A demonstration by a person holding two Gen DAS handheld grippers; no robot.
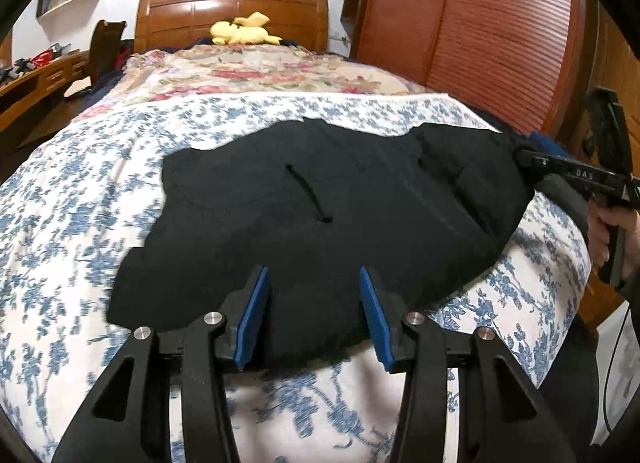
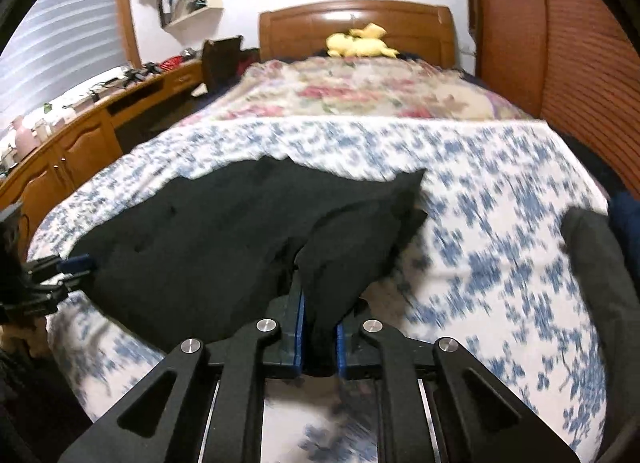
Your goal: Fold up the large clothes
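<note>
A large black garment (image 1: pixel 320 207) lies spread on the blue-flowered bedspread (image 1: pixel 80 223). My left gripper (image 1: pixel 314 315) is open, its blue pads (image 1: pixel 252 315) standing either side of the garment's near edge. My right gripper (image 2: pixel 318 337) is shut on the garment's right edge (image 2: pixel 320 283) and lifts a fold of it. The right gripper also shows in the left wrist view (image 1: pixel 532 159) at the garment's far right corner. The left gripper shows at the left edge of the right wrist view (image 2: pixel 60 267).
A yellow plush toy (image 1: pixel 240 33) lies by the wooden headboard (image 1: pixel 232 15). A red-flowered blanket (image 1: pixel 256 71) covers the far bed. A wooden wardrobe (image 1: pixel 480 23) stands right, a desk (image 2: pixel 80 123) left. A dark cloth (image 2: pixel 600 263) lies at the bed's right edge.
</note>
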